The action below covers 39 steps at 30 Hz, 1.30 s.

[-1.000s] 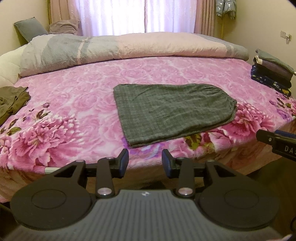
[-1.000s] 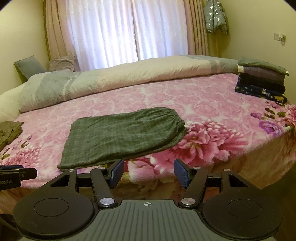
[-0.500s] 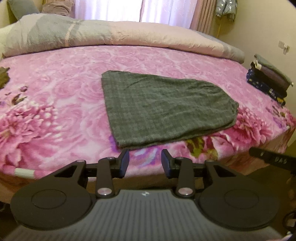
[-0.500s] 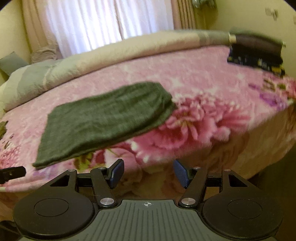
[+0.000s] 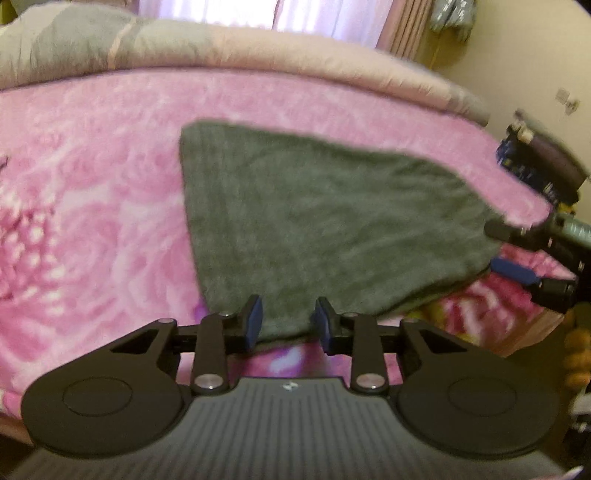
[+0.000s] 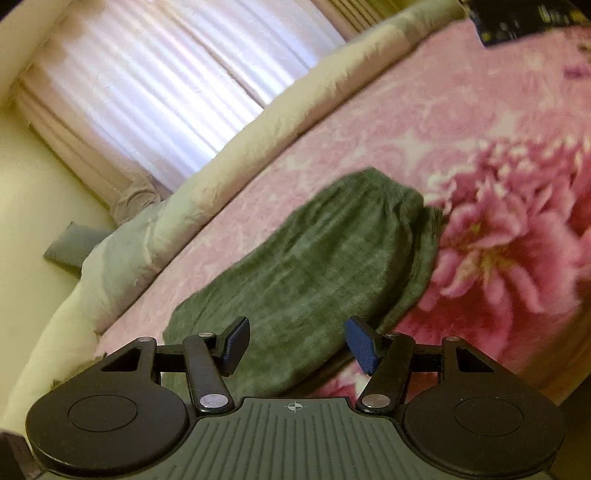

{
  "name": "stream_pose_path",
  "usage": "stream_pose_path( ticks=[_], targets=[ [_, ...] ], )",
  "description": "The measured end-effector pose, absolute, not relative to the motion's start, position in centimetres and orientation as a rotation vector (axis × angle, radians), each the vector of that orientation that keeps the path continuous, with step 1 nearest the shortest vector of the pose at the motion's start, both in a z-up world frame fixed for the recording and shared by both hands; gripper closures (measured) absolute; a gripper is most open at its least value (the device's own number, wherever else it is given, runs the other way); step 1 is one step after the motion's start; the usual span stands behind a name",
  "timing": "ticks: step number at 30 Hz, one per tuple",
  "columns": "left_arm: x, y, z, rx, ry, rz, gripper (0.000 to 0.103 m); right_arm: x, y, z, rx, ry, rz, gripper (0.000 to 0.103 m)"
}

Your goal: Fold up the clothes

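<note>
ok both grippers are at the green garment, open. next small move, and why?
Probably ease the left gripper forward and shut it on the green garment's near edge: its fingers are open and straddle that hem. The right gripper, also open, sits at the other end, so both could then lift for a fold.

Blur and cut-offs, both wrist views
I'm seeing the folded stack (image 6: 517,18) cropping at the top edge; the green garment (image 5: 325,229) is smearing.
</note>
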<state>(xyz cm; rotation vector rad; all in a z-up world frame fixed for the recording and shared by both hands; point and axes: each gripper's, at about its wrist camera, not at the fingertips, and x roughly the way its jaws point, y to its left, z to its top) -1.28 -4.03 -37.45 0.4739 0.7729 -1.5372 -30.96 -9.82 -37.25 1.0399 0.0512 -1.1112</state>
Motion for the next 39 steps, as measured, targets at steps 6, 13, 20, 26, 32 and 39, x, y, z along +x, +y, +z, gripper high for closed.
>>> stream_pose_path(
  ticks=[6,13,20,26,32,39],
  targets=[
    [-0.9,-3.6,-37.2,0.498,0.777,-1.540,0.076,-32.5,-9.3,-38.3,1.083,0.090,-1.144,0.066],
    [0.2,-1.5,-35.7,0.431,0.891,-1.446,0.075,-33.5,-6.1,-36.8,1.067,0.120,-1.182,0.066],
    [0.1,0.4,-35.2,0.481,0.876,-1.339,0.072,-32.5,-2.8,-35.1,0.953,0.246,-1.238,0.065],
    [-0.5,1.3,-34.5,0.488,0.852,-1.339,0.071,-32.0,-1.1,-34.2,0.885,0.290,-1.258,0.065],
    [-0.5,1.5,-34.2,0.484,0.846,-1.341,0.071,-32.1,-1.1,-34.0,0.887,0.282,-1.261,0.065],
    [0.1,1.6,-34.1,0.454,0.854,-1.351,0.071,-32.1,-1.3,-33.9,0.886,0.281,-1.257,0.065]
  ],
)
